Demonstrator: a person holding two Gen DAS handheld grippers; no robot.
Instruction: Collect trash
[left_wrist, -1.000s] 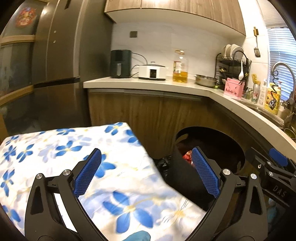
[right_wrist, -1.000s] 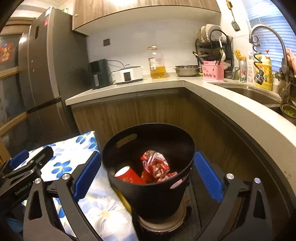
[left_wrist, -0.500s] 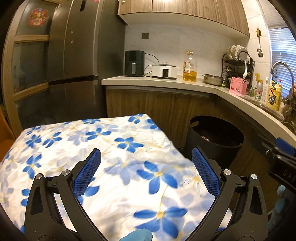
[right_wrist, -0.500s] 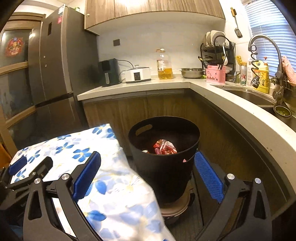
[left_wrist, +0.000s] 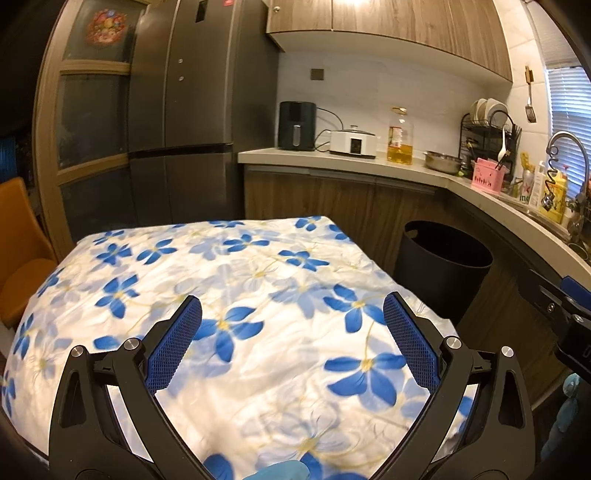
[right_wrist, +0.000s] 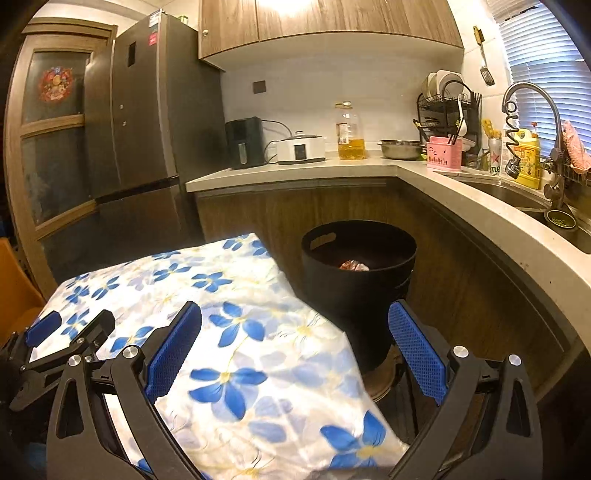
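Both claws held over the tabletop, which is draped in a white cloth printed with blue flowers (left_wrist: 258, 295). My left claw (left_wrist: 291, 343) is spread wide, blue pads apart, nothing between them. My right claw (right_wrist: 295, 343) is the same: jaws wide, empty. In the right view the left claw shows at the lower left edge, just beside mine.

The round black plastic bin with a cut-out handle (right_wrist: 354, 295) stands on the floor, close against the tabletop's far right corner and in front of the wooden cabinets under the pale stone kitchen counter (right_wrist: 295, 173). A crumpled red-and-silver wrapper (right_wrist: 354, 265) lies inside it, low down; what else sits under it I cannot tell from here.

No loose trash shows on the flowered cloth in either view. My reading: the visible part of the tabletop is done, and the step in hand is a search for what remains.

To do it well:
- Sweep the cameras slowly; the busy flower print could mask a small scrap.
- Check the floor around the bin, hidden behind the tabletop edge.
- Keep jaws wide until a piece is centred between the pads.
- Keep the two claws apart so they don't knock.
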